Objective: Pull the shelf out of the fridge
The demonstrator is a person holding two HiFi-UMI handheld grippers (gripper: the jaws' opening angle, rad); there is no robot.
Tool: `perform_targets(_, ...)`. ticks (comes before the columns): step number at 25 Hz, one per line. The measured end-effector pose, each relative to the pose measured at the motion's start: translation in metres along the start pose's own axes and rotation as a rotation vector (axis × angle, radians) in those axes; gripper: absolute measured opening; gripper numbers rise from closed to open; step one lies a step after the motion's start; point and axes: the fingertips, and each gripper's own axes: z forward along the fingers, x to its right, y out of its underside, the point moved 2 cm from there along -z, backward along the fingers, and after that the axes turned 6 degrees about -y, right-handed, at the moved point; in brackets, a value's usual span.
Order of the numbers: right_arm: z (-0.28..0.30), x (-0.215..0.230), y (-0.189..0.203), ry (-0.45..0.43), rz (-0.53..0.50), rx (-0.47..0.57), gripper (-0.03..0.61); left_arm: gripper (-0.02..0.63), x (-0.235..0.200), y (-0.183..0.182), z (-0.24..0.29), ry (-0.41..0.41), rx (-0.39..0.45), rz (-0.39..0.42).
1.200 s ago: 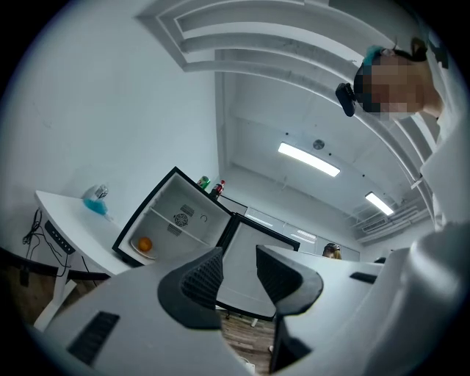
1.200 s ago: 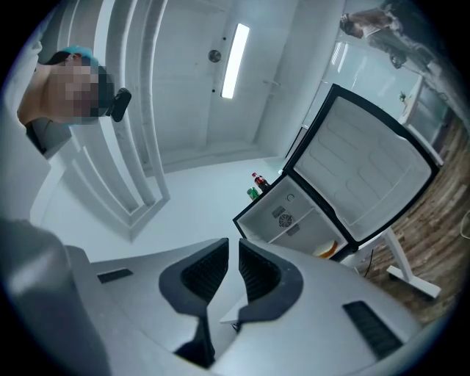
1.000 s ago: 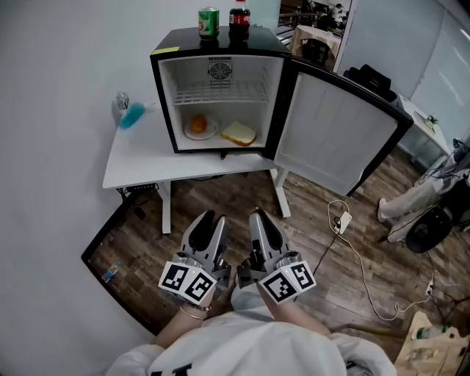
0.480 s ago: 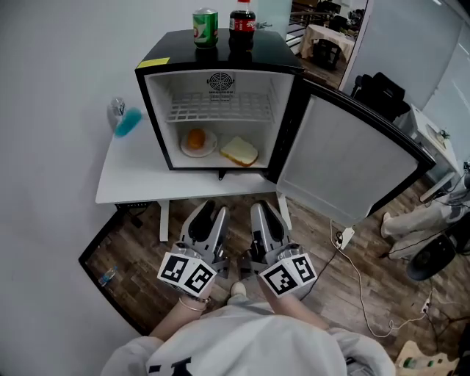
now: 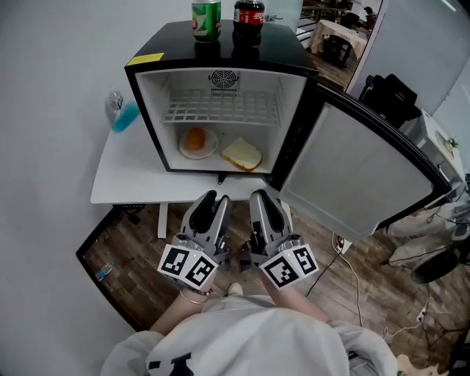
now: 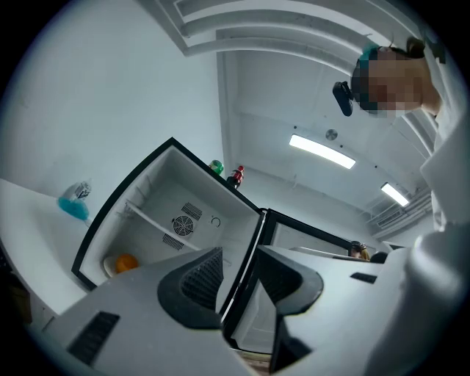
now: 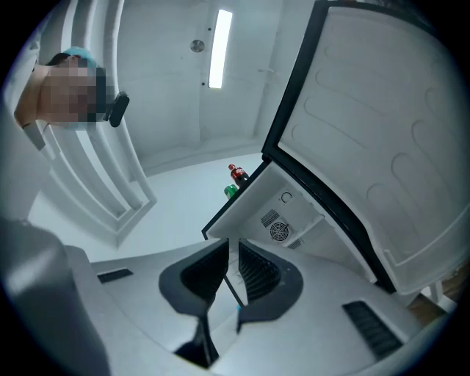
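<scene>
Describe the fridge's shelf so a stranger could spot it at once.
Find the black mini fridge standing open on the white table. Inside, halfway up, a white wire shelf spans it below the round fan vent. It is the only grid of thin bars and is bare; the orange and bread slice lie on the floor beneath.

Your head camera looks steeply down from above onto the open fridge on the white table. The fridge is not close, and the left gripper and right gripper are low in the frame. Each gripper camera sits low and looks along its own jaws, tilted upward to the fridge and the ceiling, with the picture rolled sideways. All three views share the fridge's inside and the green can and cola bottle on top.
</scene>
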Motion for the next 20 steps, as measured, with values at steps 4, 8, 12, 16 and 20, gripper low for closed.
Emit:
perform_targets(4, 0.009, 0.007, 0.0, -0.004, 0.002, -0.012, 0.063, 0.146, -0.011, -0.006, 0.01, -0.024, 0.012, -0.002)
perform_targets(8, 0.014, 0.015, 0.001, -0.007, 0.017, -0.013, 0.063, 0.146, -0.014, -0.004, 0.018, -0.036, 0.007, 0.008)
perform_targets(12, 0.012, 0.023, 0.009, 0.002, 0.033, -0.024, 0.063, 0.146, -0.018, 0.005, 0.015, -0.057, -0.009, 0.011)
perform_targets(16, 0.019, 0.028, 0.017, 0.0, 0.052, -0.04, 0.063, 0.146, -0.026, 0.01, 0.014, -0.085, -0.026, 0.004)
perform_targets(20, 0.031, 0.03, 0.02, -0.011, 0.043, -0.047, 0.063, 0.146, -0.033, 0.007, 0.023, -0.086, -0.02, 0.005)
